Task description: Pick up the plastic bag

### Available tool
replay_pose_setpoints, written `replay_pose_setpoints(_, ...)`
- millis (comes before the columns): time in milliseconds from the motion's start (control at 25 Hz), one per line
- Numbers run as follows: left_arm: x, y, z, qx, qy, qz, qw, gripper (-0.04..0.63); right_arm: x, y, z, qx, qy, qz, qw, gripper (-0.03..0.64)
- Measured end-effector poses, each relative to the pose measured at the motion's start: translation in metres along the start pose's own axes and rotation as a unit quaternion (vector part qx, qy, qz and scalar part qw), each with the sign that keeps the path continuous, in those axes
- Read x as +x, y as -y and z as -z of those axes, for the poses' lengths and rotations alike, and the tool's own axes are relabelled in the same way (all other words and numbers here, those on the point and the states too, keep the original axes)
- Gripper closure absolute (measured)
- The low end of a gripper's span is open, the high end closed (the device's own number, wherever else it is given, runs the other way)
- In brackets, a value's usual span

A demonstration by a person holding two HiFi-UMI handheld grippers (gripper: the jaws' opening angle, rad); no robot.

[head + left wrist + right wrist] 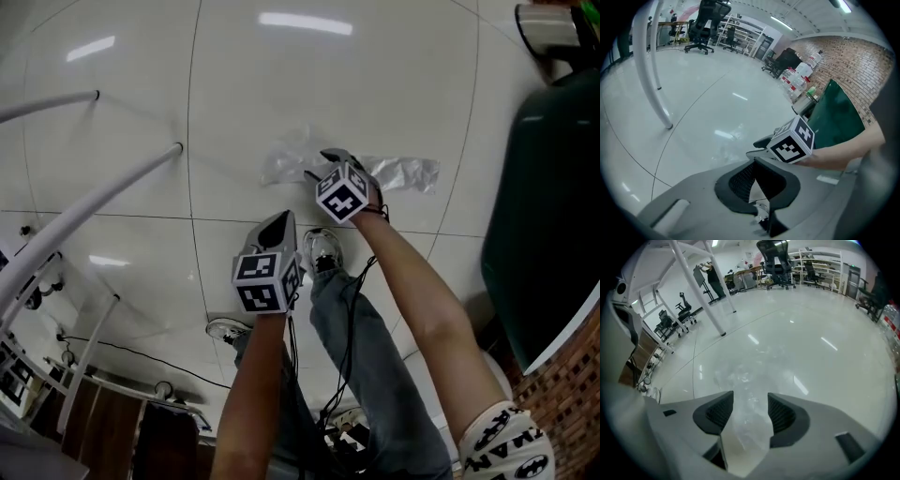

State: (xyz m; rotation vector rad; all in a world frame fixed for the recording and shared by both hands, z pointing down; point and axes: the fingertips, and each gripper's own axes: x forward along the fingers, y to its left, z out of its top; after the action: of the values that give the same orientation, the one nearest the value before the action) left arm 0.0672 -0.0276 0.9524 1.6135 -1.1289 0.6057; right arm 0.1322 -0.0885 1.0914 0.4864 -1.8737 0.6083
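Observation:
A clear, crumpled plastic bag lies flat on the glossy white tiled floor. My right gripper is down over the bag's middle, its marker cube facing up. In the right gripper view its jaws stand open, and the bag shows through the gap and stretches ahead; the pads do not press on it. My left gripper hangs nearer me, short of the bag and to the left. Its jaw tips meet, with nothing between them. The left gripper view shows the right gripper's cube just ahead.
White tube legs of a frame slant across the left floor. A large dark green object stands at the right by a brick wall. My shoe is just behind the bag. Office chairs and shelves stand far off.

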Motion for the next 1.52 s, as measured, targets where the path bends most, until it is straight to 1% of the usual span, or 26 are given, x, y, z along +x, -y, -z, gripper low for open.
replay_pose_setpoints(120,0.003,-0.008,0.004,-0.019,0.008,-0.001,0.9998,0.595,0.017,0.0,0.001,-0.038,-0.017,0.003,0.999,0.37)
replay_pose_setpoints(240,0.005,-0.011,0.012,-0.024,0.006,0.002,0.9997,0.595,0.035,0.0,0.011,-0.066,-0.04,0.005,0.997,0.37)
replay_pose_setpoints(440,0.002,-0.014,0.021,-0.035,0.006,0.006,0.9993,0.595,0.052,0.007,0.021,-0.078,-0.072,0.012,0.994,0.371)
replay_pose_setpoints(520,0.0,-0.017,0.023,-0.039,0.008,0.005,0.9992,0.595,0.053,0.009,0.022,-0.098,-0.077,0.022,0.992,0.373)
replay_pose_setpoints(600,-0.001,-0.019,0.024,-0.042,0.009,0.005,0.9991,0.595,0.054,0.009,0.023,-0.127,-0.084,0.037,0.988,0.397)
replay_pose_setpoints(680,-0.003,-0.021,0.025,-0.043,0.01,0.004,0.999,0.595,0.054,0.007,0.022,-0.134,-0.091,0.045,0.986,0.409)
replay_pose_setpoints(720,-0.004,-0.023,0.025,-0.045,0.01,0.003,0.9989,0.595,0.055,0.005,0.022,-0.133,-0.092,0.046,0.986,0.425)
replay_pose_setpoints(760,-0.004,-0.024,0.026,-0.047,0.01,0.002,0.9988,0.595,0.055,0.003,0.022,-0.134,-0.092,0.046,0.986,0.493)
replay_pose_setpoints(840,-0.005,-0.024,0.028,-0.049,0.009,0.001,0.9987,0.595,0.057,0.001,0.024,-0.132,-0.089,0.047,0.986,0.533)
replay_pose_setpoints(880,-0.005,-0.024,0.029,-0.048,0.008,0.0,0.9988,0.595,0.057,0.003,0.025,-0.127,-0.088,0.048,0.987,0.535)
replay_pose_setpoints(920,-0.005,-0.024,0.031,-0.046,0.007,-0.001,0.9989,0.595,0.058,0.005,0.026,-0.118,-0.088,0.048,0.988,0.591)
replay_pose_setpoints(1000,-0.008,-0.027,0.033,-0.044,0.006,-0.005,0.999,0.595,0.058,0.006,0.027,-0.104,-0.094,0.043,0.989,0.597)
replay_pose_setpoints(1080,-0.013,-0.031,0.034,-0.05,0.005,-0.01,0.9987,0.595,0.056,0.005,0.028,-0.085,-0.104,0.03,0.99,0.598)
replay_pose_setpoints(1160,-0.019,-0.028,0.03,-0.055,0.002,-0.012,0.9984,0.595,0.042,0.002,0.024,-0.048,-0.092,0.022,0.994,0.601)
replay_pose_setpoints(1240,-0.029,-0.019,0.023,-0.051,0.0,-0.014,0.9986,0.595,0.013,-0.006,0.014,-0.007,-0.057,0.016,0.998,0.601)
replay_pose_setpoints(1320,-0.044,-0.006,0.011,-0.043,0.005,-0.013,0.999,0.595,-0.023,-0.021,0.003,0.032,-0.019,0.004,0.999,0.603)
replay_pose_setpoints(1400,-0.063,0.007,-0.007,-0.036,0.016,-0.011,0.9992,0.595,-0.063,-0.036,-0.015,0.067,0.025,-0.006,0.997,0.603)
replay_pose_setpoints(1520,-0.098,0.034,-0.03,-0.01,0.028,-0.003,0.9996,0.595,-0.133,-0.053,-0.044,0.11,0.095,-0.005,0.989,0.603)
